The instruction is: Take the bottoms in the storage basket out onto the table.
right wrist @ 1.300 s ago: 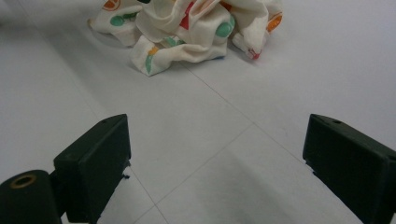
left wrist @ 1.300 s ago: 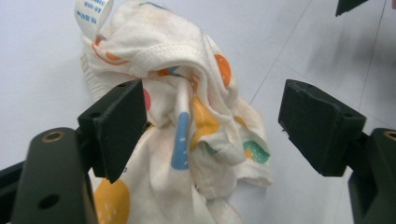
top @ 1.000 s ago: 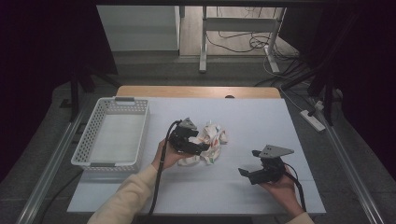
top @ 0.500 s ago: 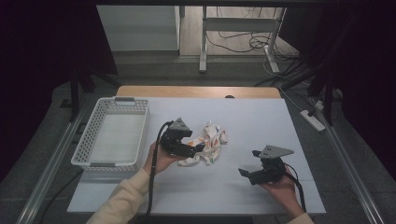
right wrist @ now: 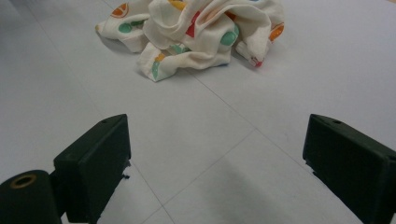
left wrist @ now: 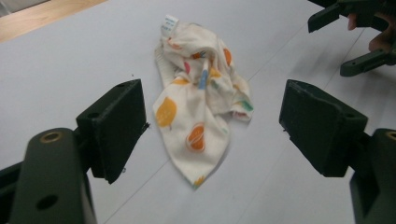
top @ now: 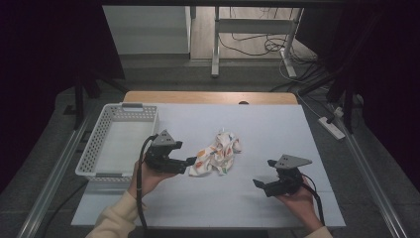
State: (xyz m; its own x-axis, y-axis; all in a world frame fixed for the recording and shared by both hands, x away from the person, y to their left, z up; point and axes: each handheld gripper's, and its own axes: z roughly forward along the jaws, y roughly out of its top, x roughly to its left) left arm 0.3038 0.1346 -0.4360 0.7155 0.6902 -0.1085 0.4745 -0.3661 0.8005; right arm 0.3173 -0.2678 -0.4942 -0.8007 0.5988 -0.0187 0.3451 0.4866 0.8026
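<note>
Crumpled cloth (top: 217, 153), cream with orange, green and red fruit prints and a small white label at one end, lying mid-table (top: 257, 124); one pointed corner reaches toward the left gripper (top: 190, 164). Left gripper: jaws wide, nothing between them, tips just short of the cloth. Right gripper (top: 258, 184): jaws wide, empty, well apart from the cloth. White basket (top: 94, 148) at the table's left.
</note>
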